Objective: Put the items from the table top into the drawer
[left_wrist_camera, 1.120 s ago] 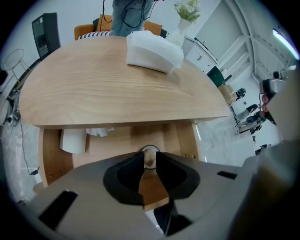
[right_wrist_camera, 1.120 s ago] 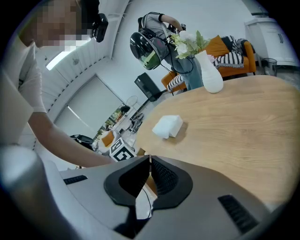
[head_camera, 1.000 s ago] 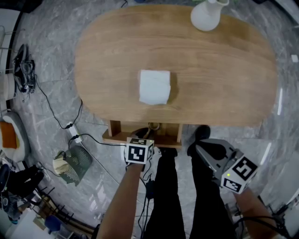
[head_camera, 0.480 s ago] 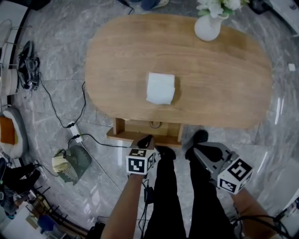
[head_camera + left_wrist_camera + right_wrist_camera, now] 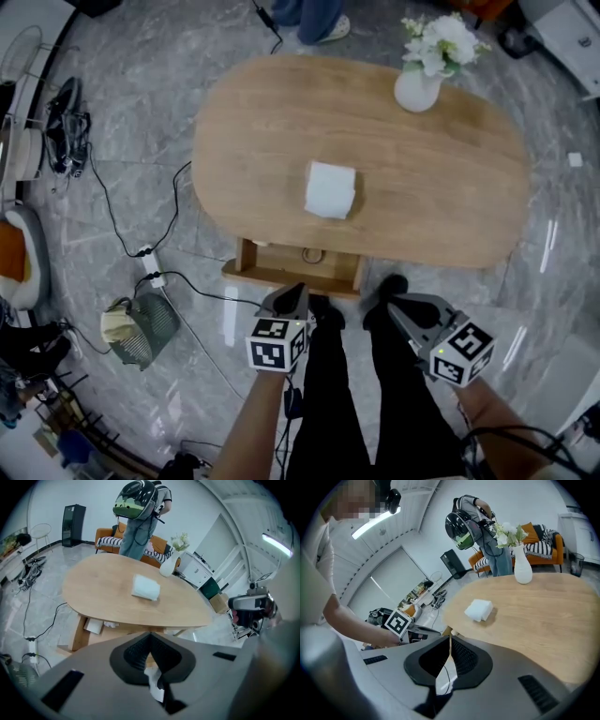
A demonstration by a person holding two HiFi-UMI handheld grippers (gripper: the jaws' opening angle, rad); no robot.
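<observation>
two hazards stand out, and both begin at the jaws. as they stand now, the left gripper (image 5: 150, 637) and the right gripper (image 5: 450, 639) would, i judge, only shove the soft white square pack (image 5: 330, 190) if they reached it. it would slide along the oval wooden table (image 5: 450, 216) toward the white vase of white flowers (image 5: 417, 91) at the table's far end, which looks top-heavy enough to tip. the pack also looks squashy, so a pinch at one corner may let it sag or slip out before it clears the table's near edge. the open wooden drawer (image 5: 258, 272) juts out below that near edge, just ahead of the person's legs (image 5: 328, 394), so a knee or a low gripper could knock it.

the left gripper has its jaws pressed together with nothing between them. it touches nothing and hangs off the table's near edge, just this side of the drawer front. the right gripper is likewise closed tight and empty, beside it off the same edge. the pack lies near the middle of the table, well apart from both. the drawer holds a few small pale things (image 5: 93, 626) i cannot identify.
</observation>
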